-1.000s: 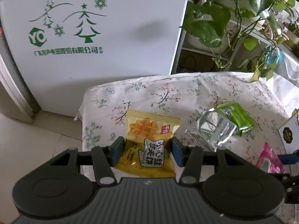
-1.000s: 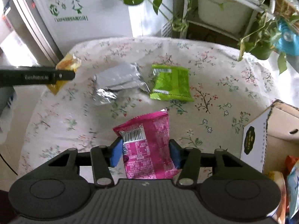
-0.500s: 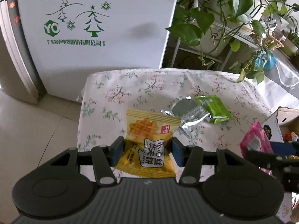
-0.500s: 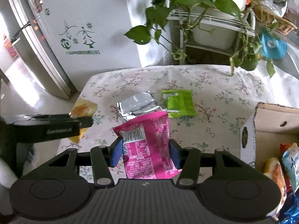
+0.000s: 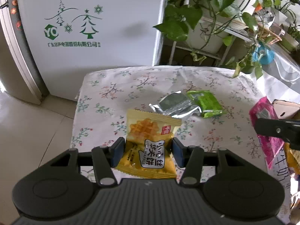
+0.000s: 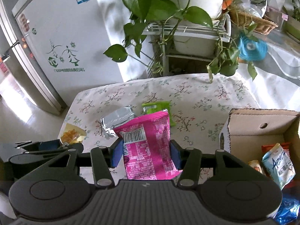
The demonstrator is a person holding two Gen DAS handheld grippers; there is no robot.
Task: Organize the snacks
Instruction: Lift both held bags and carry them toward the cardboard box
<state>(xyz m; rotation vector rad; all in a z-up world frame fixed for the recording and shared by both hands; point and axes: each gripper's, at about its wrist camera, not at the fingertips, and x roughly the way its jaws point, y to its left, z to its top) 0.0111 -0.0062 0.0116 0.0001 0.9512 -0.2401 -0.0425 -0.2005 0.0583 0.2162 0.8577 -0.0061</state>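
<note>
Left wrist view: the yellow waffle packet (image 5: 150, 146) sits upright between the fingers of the left gripper (image 5: 148, 150), raised above the flowered tablecloth (image 5: 116, 93). Beyond lie a silver packet (image 5: 174, 106) and a green packet (image 5: 205, 103), touching. The jaws pinch the waffle packet's sides.

Right wrist view: the pink packet (image 6: 150, 146) stands clamped in the right gripper (image 6: 146, 154). A cardboard box (image 6: 262, 120) with snacks sits to the right.

A white refrigerator (image 5: 97, 28) printed with green trees is seen behind the surface (image 5: 131, 86), which is covered by a floral cloth. Trailing pothos plants (image 6: 159, 5) on a white rack (image 6: 187, 31), a wicker basket (image 6: 251, 21) and a blue object (image 6: 252, 47) are visible.
</note>
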